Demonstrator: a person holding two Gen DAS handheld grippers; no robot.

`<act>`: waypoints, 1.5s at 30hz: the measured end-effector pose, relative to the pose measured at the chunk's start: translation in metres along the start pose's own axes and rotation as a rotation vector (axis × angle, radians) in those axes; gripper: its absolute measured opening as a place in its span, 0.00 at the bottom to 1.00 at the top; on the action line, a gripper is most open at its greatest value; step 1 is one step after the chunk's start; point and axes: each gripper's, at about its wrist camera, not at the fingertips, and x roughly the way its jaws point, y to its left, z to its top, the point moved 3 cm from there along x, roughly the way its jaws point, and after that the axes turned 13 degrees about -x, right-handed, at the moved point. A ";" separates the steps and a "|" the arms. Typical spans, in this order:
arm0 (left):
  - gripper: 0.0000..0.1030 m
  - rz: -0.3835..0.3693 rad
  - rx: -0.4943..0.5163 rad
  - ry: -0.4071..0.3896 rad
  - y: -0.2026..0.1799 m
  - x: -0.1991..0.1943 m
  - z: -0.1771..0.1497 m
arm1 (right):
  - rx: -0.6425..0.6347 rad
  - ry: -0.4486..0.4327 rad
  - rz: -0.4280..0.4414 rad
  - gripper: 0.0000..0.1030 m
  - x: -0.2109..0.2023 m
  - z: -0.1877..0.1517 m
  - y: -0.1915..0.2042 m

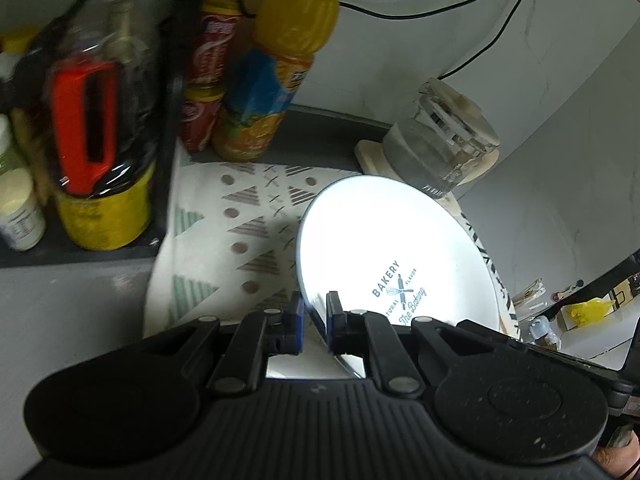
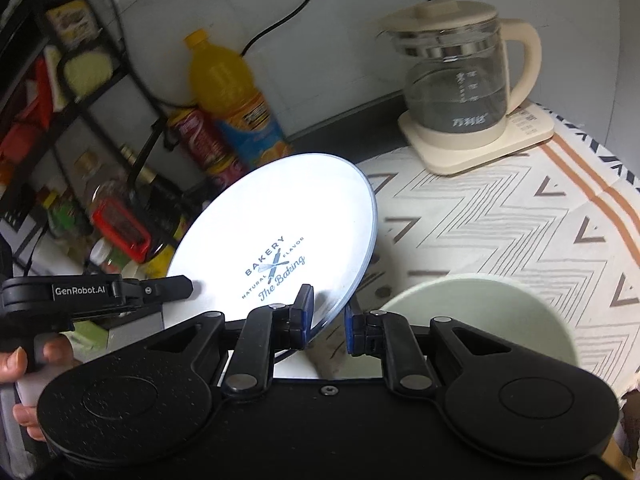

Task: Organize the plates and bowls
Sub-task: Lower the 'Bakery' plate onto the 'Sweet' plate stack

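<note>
We find one white plate [image 2: 276,236] raised on a tilt above the patterned cloth [image 2: 500,216], blue-rimmed and printed "BAKERY", "NATURAL FLAVOR" and "The Baking" around crossed utensils. Both tongs meet it. The left gripper [image 1: 316,322] has its blue pads narrowly apart with the plate's rim running between them; we read this as a pinch on the rim, though actual pad contact is hard to confirm. In the right wrist view its black body carries the lettering "GenRobot.AI", held by a hand [image 2: 24,364]. The right gripper [image 2: 326,322] stands a little wider; the plate's lower edge sits in the gap, against the left pad, and we cannot tell whether the right pad touches.

One pale green bowl [image 2: 480,320] rests on the cloth just right of the right gripper, below the plate.

Behind the plate stand one orange juice bottle [image 2: 228,92] and one red can [image 2: 204,140], close together. A black wire rack [image 2: 60,80] crowded with bottles and jars borders the left side. One glass kettle [image 2: 460,76] with cream lid sits on its base at the far right; its printed characters are not legible to us. A black cord [image 1: 460,4] runs along the wall.
</note>
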 end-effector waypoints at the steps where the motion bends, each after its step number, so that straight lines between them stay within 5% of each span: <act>1: 0.08 0.005 -0.003 -0.002 0.004 -0.003 -0.003 | -0.011 0.004 0.003 0.15 0.001 -0.003 0.005; 13: 0.08 0.097 -0.082 -0.027 0.055 -0.037 -0.051 | -0.134 0.060 0.051 0.15 0.002 -0.045 0.054; 25: 0.08 0.203 -0.078 0.033 0.085 -0.036 -0.093 | -0.111 0.140 0.054 0.15 0.009 -0.102 0.074; 45: 0.13 0.310 0.047 0.153 0.089 0.006 -0.084 | -0.179 0.194 -0.052 0.18 0.039 -0.104 0.087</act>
